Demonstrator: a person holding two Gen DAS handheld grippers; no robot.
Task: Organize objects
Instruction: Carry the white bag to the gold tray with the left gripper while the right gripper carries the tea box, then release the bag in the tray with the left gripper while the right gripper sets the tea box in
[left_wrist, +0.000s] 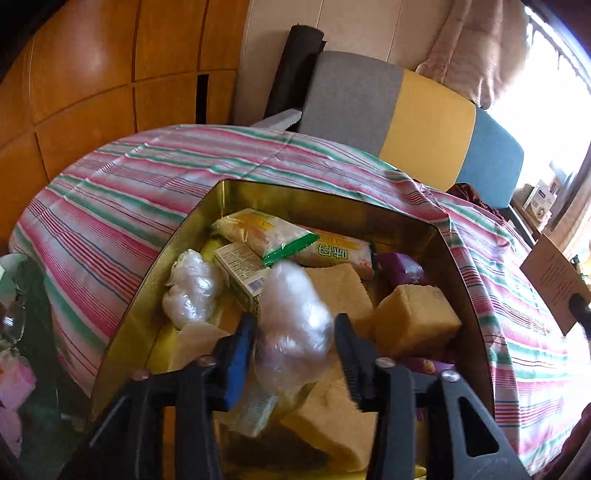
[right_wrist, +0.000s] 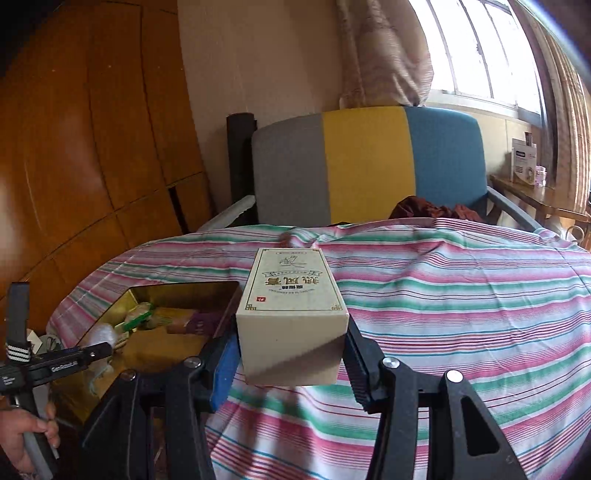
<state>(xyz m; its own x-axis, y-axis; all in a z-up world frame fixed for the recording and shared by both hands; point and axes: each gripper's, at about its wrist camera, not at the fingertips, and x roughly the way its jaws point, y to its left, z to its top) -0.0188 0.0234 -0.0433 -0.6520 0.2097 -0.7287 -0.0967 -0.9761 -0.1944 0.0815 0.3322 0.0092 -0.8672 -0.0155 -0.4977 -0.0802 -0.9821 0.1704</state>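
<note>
An open golden tin (left_wrist: 325, 195) sits on the striped cloth and holds snack packets (left_wrist: 266, 232), a small carton (left_wrist: 240, 266), a clear plastic wad (left_wrist: 192, 291) and tan cake blocks (left_wrist: 413, 317). My left gripper (left_wrist: 295, 347) hovers over the tin, open. A second clear plastic bundle (left_wrist: 291, 332), blurred, lies between its fingers without being pinched. My right gripper (right_wrist: 291, 354) is shut on a cream box (right_wrist: 295, 314) with green print, held above the cloth to the right of the tin (right_wrist: 184, 286). A hand (right_wrist: 26, 435) at the lower left holds the left gripper's handle.
The pink, green and white striped cloth (right_wrist: 443, 295) covers the table. A grey, yellow and blue chair (right_wrist: 362, 162) stands behind it, with a wooden wardrobe (right_wrist: 92, 147) at the left. A shelf with boxes (right_wrist: 524, 166) is by the window. Spectacles (left_wrist: 14, 317) lie on a glass surface at far left.
</note>
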